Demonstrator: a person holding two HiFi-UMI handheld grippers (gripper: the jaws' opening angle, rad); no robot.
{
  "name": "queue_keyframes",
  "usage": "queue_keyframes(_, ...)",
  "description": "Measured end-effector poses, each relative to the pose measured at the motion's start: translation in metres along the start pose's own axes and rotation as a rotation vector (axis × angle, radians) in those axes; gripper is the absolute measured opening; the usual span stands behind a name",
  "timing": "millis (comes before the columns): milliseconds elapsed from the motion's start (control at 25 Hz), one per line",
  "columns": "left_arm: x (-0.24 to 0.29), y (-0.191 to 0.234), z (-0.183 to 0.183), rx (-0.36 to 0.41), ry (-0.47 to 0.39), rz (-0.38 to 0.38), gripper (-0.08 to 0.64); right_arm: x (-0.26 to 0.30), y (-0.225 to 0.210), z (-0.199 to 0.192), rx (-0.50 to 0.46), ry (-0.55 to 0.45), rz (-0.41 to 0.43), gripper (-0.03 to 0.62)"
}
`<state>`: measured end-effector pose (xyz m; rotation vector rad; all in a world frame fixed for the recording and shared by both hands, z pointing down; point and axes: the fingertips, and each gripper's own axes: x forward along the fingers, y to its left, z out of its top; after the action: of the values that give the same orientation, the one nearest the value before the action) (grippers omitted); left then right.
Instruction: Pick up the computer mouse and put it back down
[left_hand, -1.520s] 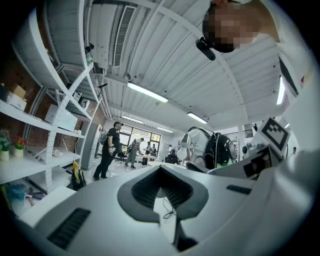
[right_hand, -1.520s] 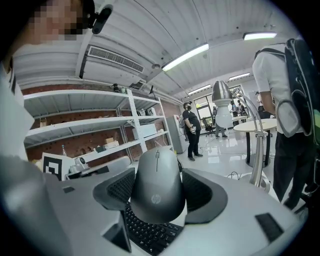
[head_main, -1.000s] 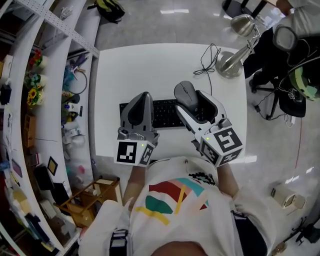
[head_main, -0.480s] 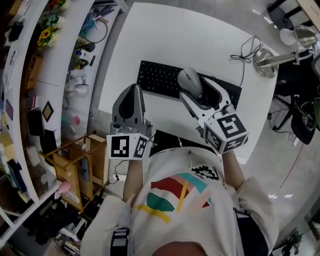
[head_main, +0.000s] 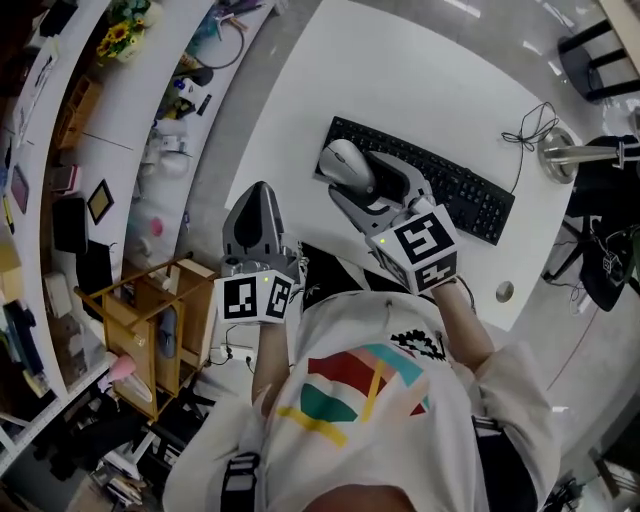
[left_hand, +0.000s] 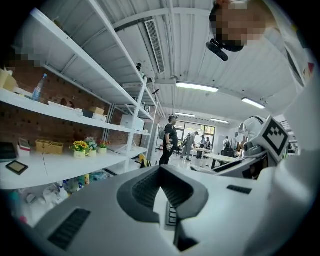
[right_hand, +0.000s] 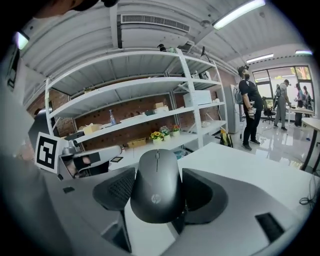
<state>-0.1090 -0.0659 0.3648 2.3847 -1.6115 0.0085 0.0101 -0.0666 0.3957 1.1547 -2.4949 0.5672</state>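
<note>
A dark grey computer mouse (head_main: 344, 164) is clamped between the jaws of my right gripper (head_main: 356, 180), which holds it above the left end of the black keyboard (head_main: 440, 186). The right gripper view shows the mouse (right_hand: 156, 186) filling the gap between the two jaw pads, nose pointing away, with the right gripper (right_hand: 158, 194) shut on its sides. My left gripper (head_main: 262, 196) hangs at the near left edge of the white table (head_main: 400, 70). Its jaws are together and hold nothing, as the left gripper (left_hand: 161, 173) view confirms.
A lamp base (head_main: 560, 156) with a black cable (head_main: 524, 134) sits at the table's right end. White shelves (head_main: 110, 150) with flowers and small items run along the left. A wooden crate (head_main: 150, 330) stands on the floor beside me.
The right gripper has carried the mouse leftward, from above the keyboard's middle to its left end. The head camera has turned, so the table now lies diagonally. The left gripper stays shut and empty.
</note>
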Motion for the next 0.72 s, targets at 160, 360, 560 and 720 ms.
queue_keyframes(160, 0.008, 0.034, 0.003, 0.022, 0.027, -0.010, 0.043, 0.051, 0.027, -0.005, 0.010, 0.051, 0.052, 0.304)
queue_keyframes(360, 0.008, 0.085, -0.009, -0.012, 0.051, 0.024, 0.043, 0.114, 0.063, -0.016, -0.050, 0.139, 0.133, 0.304)
queue_keyframes(560, 0.000, 0.132, -0.025, -0.057, 0.090, 0.109, 0.044, 0.163, 0.088, -0.046, -0.076, 0.246, 0.203, 0.304)
queue_keyframes(720, -0.008, 0.158, -0.037, -0.080, 0.109, 0.156, 0.044, 0.189, 0.099, -0.075, -0.145, 0.335, 0.230, 0.304)
